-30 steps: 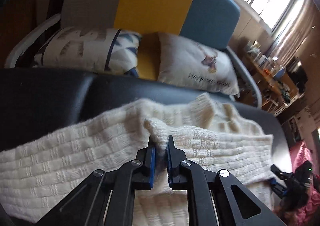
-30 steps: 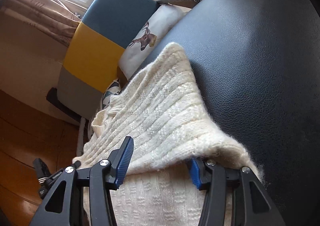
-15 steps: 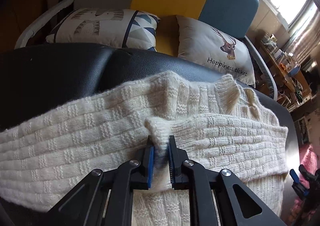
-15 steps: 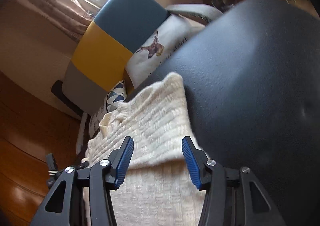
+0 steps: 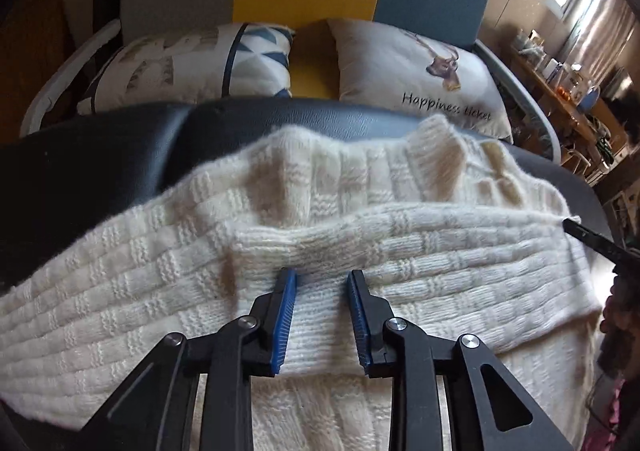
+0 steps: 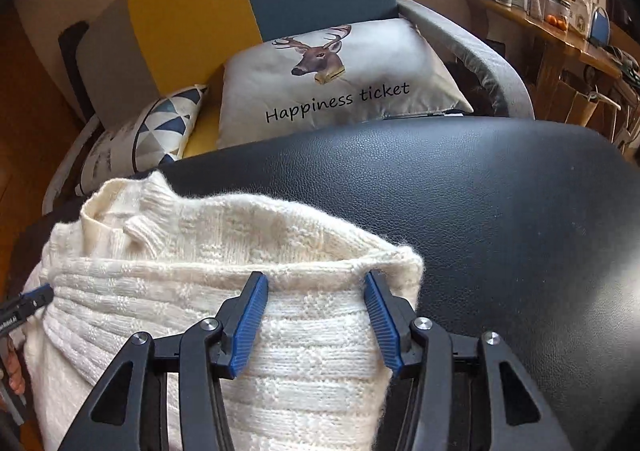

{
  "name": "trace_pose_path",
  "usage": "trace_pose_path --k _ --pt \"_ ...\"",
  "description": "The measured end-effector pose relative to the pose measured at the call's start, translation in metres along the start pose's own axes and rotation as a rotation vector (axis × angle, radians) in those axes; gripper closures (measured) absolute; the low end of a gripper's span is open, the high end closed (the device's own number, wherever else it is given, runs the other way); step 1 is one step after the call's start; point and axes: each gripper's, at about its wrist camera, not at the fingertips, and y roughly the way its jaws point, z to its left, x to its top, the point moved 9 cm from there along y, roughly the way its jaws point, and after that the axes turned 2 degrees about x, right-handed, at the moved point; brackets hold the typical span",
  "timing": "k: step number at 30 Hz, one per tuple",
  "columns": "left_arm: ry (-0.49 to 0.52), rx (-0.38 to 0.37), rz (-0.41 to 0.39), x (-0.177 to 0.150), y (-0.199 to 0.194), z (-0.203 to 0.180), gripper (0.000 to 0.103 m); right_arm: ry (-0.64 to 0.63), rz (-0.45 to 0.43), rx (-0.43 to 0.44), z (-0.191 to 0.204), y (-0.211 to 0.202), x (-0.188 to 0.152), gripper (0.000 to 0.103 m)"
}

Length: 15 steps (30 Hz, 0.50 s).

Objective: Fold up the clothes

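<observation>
Two views split the scene: only the right wrist showed bare black counter [image 6: 500, 219] stretching right of the cream sweater [image 5: 360, 251]. The left claw [image 5: 321, 279] was opening, its blue pads off the folded edge lying between them. The right claw [image 6: 316, 283] stood apart over the sweater's right corner, gripping nothing.

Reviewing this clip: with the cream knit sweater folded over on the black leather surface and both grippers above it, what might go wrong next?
1. The left gripper is opening just above the folded cream knit sweater; the fuzzy knit may snag on its blue pads as it lifts away and drag the fold open.
2. The sweater's corner bulges up by the right gripper, so the fold may spring back on the black leather surface.
</observation>
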Motion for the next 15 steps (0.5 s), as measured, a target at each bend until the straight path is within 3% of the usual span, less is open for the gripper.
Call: trace_pose_path --k 2,6,11,13,15 --pt "-0.005 -0.003 -0.007 -0.001 -0.003 0.002 0.074 -0.003 0.018 0.029 0.001 -0.007 -0.003 0.051" --pt "-0.071 -0.053 -0.03 0.002 -0.021 0.001 0.074 0.065 -0.002 0.184 0.004 -0.044 -0.02 0.052" --pt "-0.043 -0.123 -0.071 -0.005 -0.042 -0.023 0.071 0.303 0.054 0.516 0.006 -0.074 -0.065 0.052" --pt "0.012 -0.072 -0.067 -0.013 -0.038 -0.03 0.071 0.359 0.042 0.51 -0.003 -0.076 -0.079 0.051" --pt "0.046 -0.014 -0.029 -0.021 -0.027 -0.028 0.071 0.383 0.107 0.502 -0.004 -0.064 -0.1 0.054"
